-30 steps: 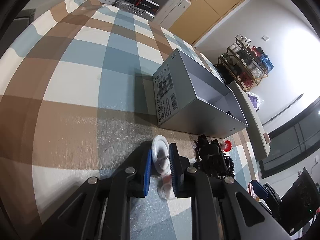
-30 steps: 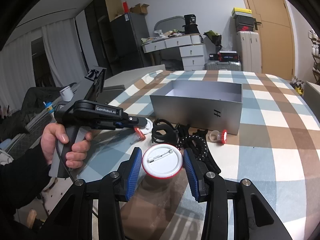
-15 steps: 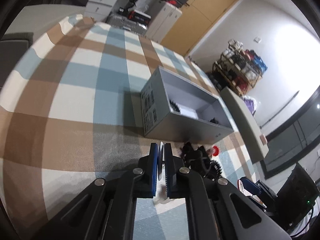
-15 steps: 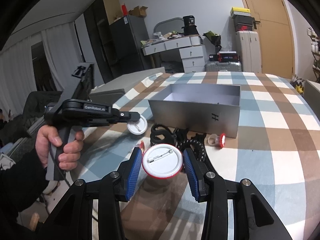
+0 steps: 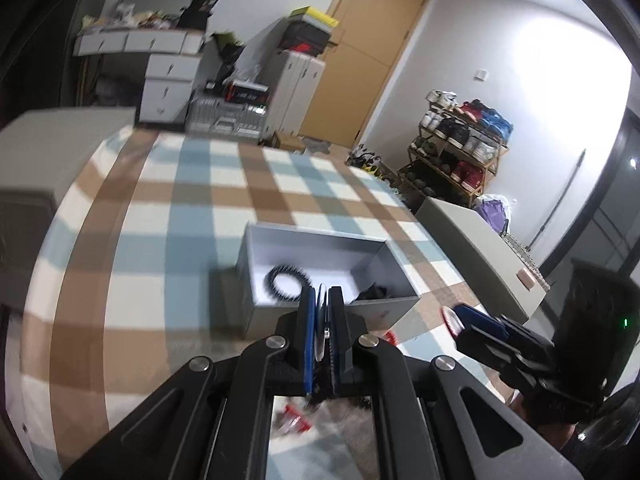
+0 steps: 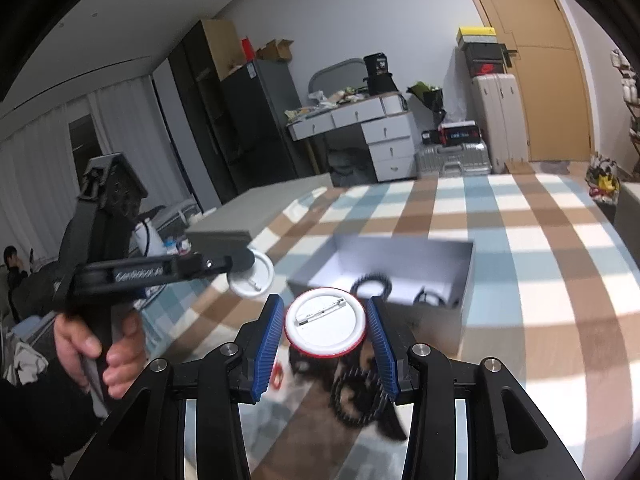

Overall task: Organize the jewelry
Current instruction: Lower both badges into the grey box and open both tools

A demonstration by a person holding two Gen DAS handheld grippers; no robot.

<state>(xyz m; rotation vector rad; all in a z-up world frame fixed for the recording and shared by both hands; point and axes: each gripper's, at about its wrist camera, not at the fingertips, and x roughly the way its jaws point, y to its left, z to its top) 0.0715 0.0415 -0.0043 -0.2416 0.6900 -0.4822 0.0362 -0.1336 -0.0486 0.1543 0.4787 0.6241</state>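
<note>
Two claws, each clamping a badge.
Left claw [image 5: 322, 320] pinches its badge [image 6: 251, 276] edge-on; right claw [image 6: 326, 330] grips a red-rimmed badge [image 6: 325, 322] near the box [image 6: 464, 276].

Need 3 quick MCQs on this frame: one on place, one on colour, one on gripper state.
1. Where is the black coiled hair tie? A) inside the grey box B) on the shoe rack C) in the right gripper
2. Rim colour of the right gripper's badge? A) green B) red C) yellow
3. The left gripper is: A) wide open, empty B) out of view C) shut on a white badge

A: it lies on the box floor. B: a red edge rings the white back. C: the pads pinch it edge-on.
</note>
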